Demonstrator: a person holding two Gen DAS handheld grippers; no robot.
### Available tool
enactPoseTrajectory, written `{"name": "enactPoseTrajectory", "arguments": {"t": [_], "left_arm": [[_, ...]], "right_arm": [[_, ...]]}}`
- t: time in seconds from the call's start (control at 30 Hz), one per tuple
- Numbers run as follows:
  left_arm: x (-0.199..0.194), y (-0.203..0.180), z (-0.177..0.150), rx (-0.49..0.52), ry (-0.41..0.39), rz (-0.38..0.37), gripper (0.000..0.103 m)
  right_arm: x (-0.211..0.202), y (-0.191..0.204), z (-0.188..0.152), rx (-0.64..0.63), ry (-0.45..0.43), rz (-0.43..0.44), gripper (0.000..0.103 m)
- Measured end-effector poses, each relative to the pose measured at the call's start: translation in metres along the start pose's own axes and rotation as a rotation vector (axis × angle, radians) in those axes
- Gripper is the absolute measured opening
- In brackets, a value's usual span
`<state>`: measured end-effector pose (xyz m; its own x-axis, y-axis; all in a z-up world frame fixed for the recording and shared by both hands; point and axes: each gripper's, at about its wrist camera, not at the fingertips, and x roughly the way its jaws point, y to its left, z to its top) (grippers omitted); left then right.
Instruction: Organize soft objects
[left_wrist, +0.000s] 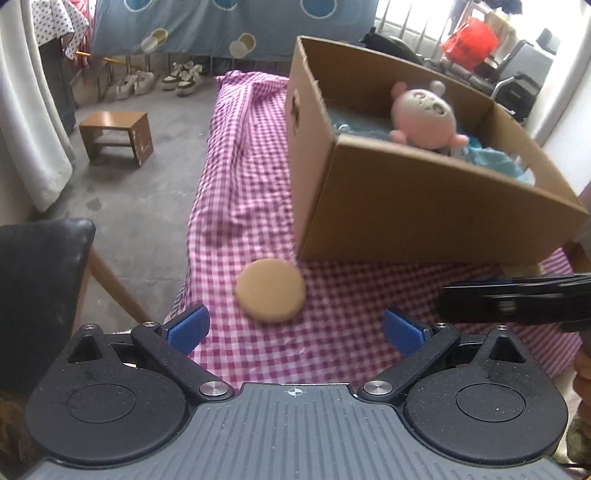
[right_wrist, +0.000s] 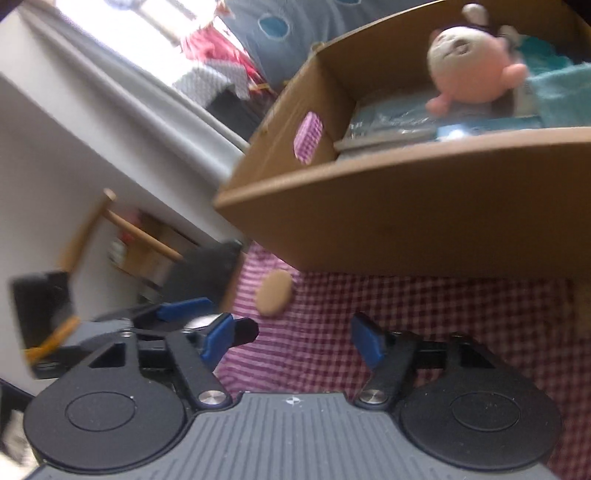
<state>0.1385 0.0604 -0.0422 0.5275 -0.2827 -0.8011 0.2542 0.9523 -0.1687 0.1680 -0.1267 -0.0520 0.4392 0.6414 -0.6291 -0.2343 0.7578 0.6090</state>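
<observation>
A round tan soft pad (left_wrist: 270, 290) lies on the pink checked cloth (left_wrist: 332, 339), just in front of the cardboard box (left_wrist: 406, 206). My left gripper (left_wrist: 295, 330) is open, hovering just short of the pad. A pink plush toy (left_wrist: 424, 116) and blue soft items (left_wrist: 491, 158) lie in the box. In the right wrist view my right gripper (right_wrist: 291, 341) is open and empty, tilted, with the pad (right_wrist: 274, 292) ahead and to the left and the box (right_wrist: 424, 221) with the plush (right_wrist: 469, 70) above. The right gripper shows in the left view (left_wrist: 517, 302) at the right.
The cloth-covered table drops off at the left to a concrete floor with a small wooden stool (left_wrist: 118, 134) and shoes (left_wrist: 159, 81). A black chair back (left_wrist: 40, 295) stands close at the left. The left gripper's fingers (right_wrist: 177, 308) show at the left of the right view.
</observation>
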Motion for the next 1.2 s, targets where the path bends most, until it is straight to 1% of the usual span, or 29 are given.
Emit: {"name": "enactPoseTrajectory", "arguments": {"t": [0.03,0.07,0.1,0.17,0.23,0.3,0.43,0.47,0.67,0.73,0.8,0.87,1.07,1.2], "left_arm": [[0.002,0.003,-0.004,-0.001,0.005,0.001,0.1],[0.005,0.005,-0.006,-0.004,0.005,0.003,0.097],[0.006,0.008,-0.009,-0.005,0.002,0.011,0.095],[0.006,0.013,-0.016,-0.004,-0.015,0.015,0.095],[0.008,0.014,-0.021,0.012,-0.03,0.04,0.091],[0.01,0.015,-0.022,0.038,-0.043,0.05,0.079],[0.018,0.017,-0.023,0.099,-0.042,0.033,0.073],[0.021,0.017,-0.023,0.116,-0.038,0.031,0.072],[0.036,0.018,-0.02,0.194,-0.022,0.039,0.073],[0.038,0.018,-0.019,0.215,-0.031,0.031,0.068],[0.039,0.018,-0.017,0.225,-0.033,0.024,0.053],[0.038,0.017,-0.017,0.229,-0.041,0.016,0.051],[0.031,0.017,-0.026,0.206,-0.076,0.003,0.048],[0.026,0.026,-0.032,0.148,-0.096,-0.06,0.046]], "right_arm": [[0.008,0.004,0.0,-0.014,0.01,-0.025,0.065],[0.015,0.008,0.001,-0.019,0.017,-0.027,0.063],[0.02,0.01,-0.001,-0.013,0.021,-0.017,0.058],[0.027,0.012,0.001,0.007,0.026,0.01,0.055],[0.036,0.014,0.003,0.025,0.032,0.024,0.05],[0.044,0.015,0.005,0.042,0.042,0.03,0.046],[0.06,0.013,0.005,0.092,0.074,0.046,0.04],[0.063,0.012,0.004,0.101,0.08,0.047,0.04],[0.075,0.013,0.007,0.131,0.093,0.038,0.04],[0.077,0.013,0.008,0.14,0.092,0.034,0.04],[0.076,0.011,0.008,0.146,0.089,0.033,0.04],[0.076,0.011,0.008,0.149,0.087,0.033,0.04],[0.079,0.005,0.004,0.181,0.106,0.035,0.04],[0.081,0.002,0.004,0.203,0.118,0.052,0.04]]}}
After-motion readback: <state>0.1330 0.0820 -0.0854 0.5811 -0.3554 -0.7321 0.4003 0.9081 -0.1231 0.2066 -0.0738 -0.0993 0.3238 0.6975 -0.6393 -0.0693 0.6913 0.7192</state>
